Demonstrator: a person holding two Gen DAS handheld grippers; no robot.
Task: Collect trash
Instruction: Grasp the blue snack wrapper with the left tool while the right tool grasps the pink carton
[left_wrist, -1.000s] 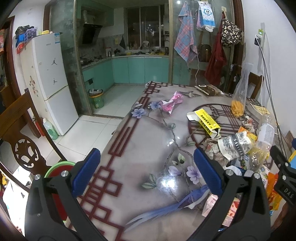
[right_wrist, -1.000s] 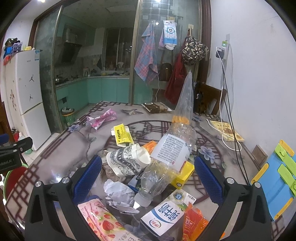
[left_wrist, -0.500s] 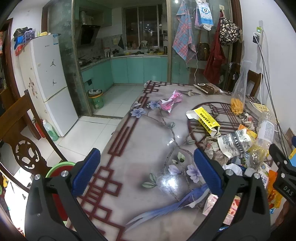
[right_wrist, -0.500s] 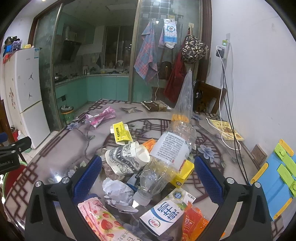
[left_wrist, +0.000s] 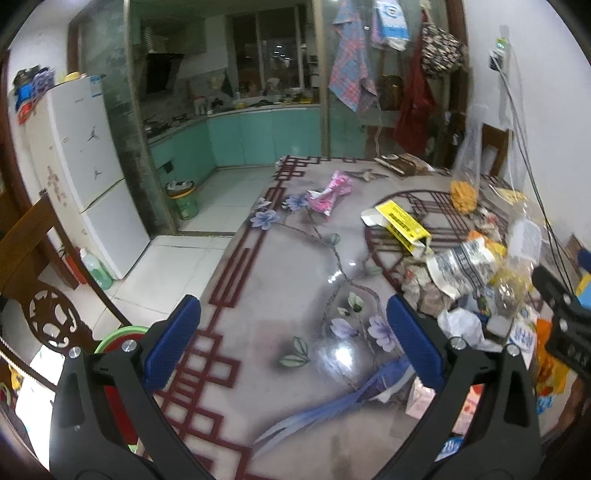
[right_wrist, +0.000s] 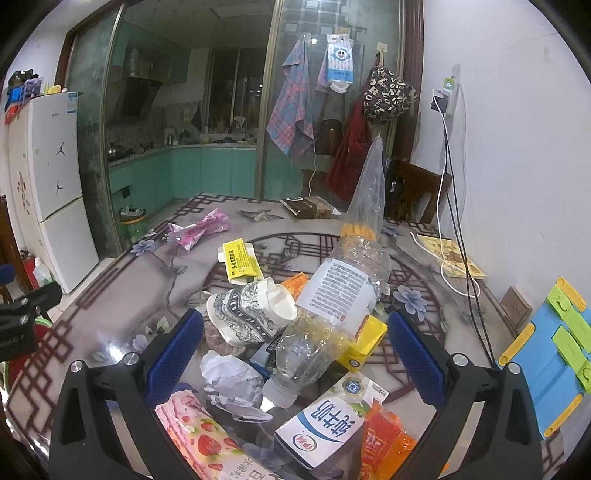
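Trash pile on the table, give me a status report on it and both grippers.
Left gripper open, over bare table. Right gripper open, empty, facing trash pile. Bottle lies across cup; tissue nearest. Nothing collected yet.

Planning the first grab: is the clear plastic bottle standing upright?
No, the clear plastic bottle lies tilted across the trash pile, neck pointing down.

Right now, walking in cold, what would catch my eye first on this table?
The heap of trash: a crushed clear plastic bottle with a white label lies tilted across a crumpled patterned paper cup, framed by the open right hand-held gripper. A white and blue milk carton lies nearest the camera. Farther off, a pink plastic wrapper lies alone on the flower-patterned tabletop.
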